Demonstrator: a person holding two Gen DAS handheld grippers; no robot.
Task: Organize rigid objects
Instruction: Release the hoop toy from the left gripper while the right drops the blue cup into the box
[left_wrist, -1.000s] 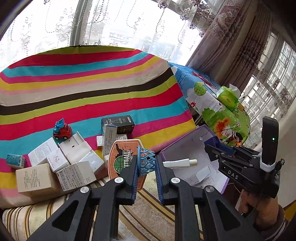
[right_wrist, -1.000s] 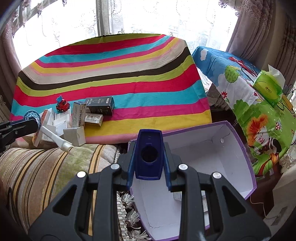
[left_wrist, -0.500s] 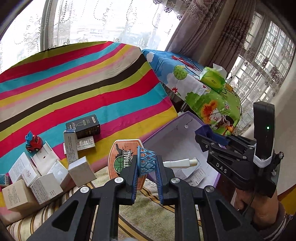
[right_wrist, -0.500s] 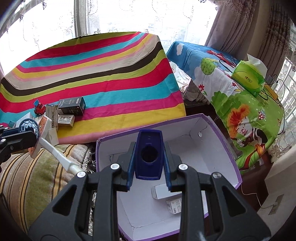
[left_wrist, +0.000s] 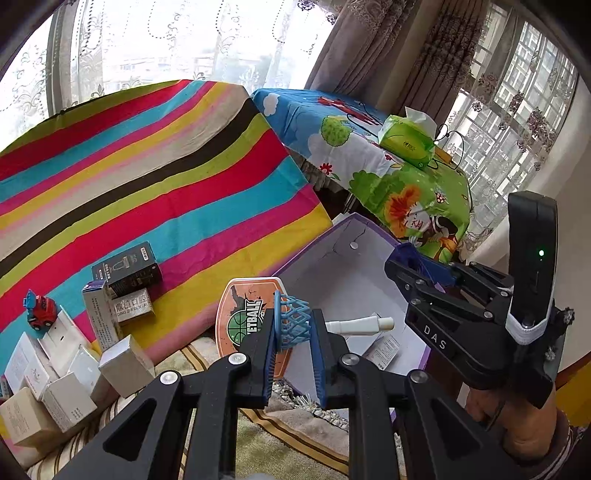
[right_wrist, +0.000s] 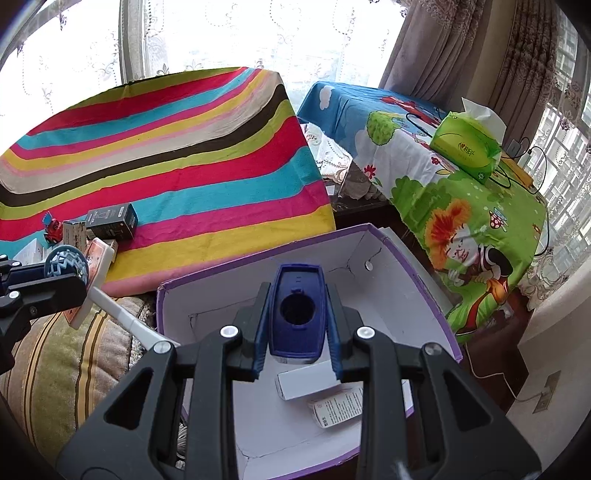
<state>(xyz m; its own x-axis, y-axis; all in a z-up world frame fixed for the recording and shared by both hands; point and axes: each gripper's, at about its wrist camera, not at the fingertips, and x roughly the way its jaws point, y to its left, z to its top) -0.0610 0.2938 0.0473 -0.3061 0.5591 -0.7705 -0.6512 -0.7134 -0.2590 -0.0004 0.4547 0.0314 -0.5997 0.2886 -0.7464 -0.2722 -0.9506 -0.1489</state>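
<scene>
The left gripper (left_wrist: 293, 345) has its jaws clenched on the blue net of a toy basketball hoop (left_wrist: 291, 325). The net sits squarely between the two blue pads, near their tips. The hoop's orange backboard (left_wrist: 243, 314) stands just left of the jaws, and its white post (left_wrist: 360, 325) sticks out to the right, over the near edge of a purple box (left_wrist: 332, 236). In the right wrist view the same hoop shows at the far left, held above a striped cushion (right_wrist: 66, 354), with the post slanting down toward the box's near corner.

The right gripper (right_wrist: 297, 349) is clenched on a dark blue plastic piece (right_wrist: 297, 314) with a round hole in its face. The piece fills the gap between the pads and juts forward past their tips. It hangs over the open purple box (right_wrist: 417, 273), whose white inside holds a small white carton (right_wrist: 306, 382) and a printed packet (right_wrist: 338, 404) lying on the floor of the box, below and just behind the jaws.

On the striped cloth (left_wrist: 147, 177) to the left lie a black carton (left_wrist: 127, 267), a red toy car (left_wrist: 40, 312) and a cluster of white cartons (left_wrist: 74, 373), well apart from both grippers. A green tissue pack (right_wrist: 467, 147) sits on the cartoon-print cloth (right_wrist: 461, 206) behind the box.
</scene>
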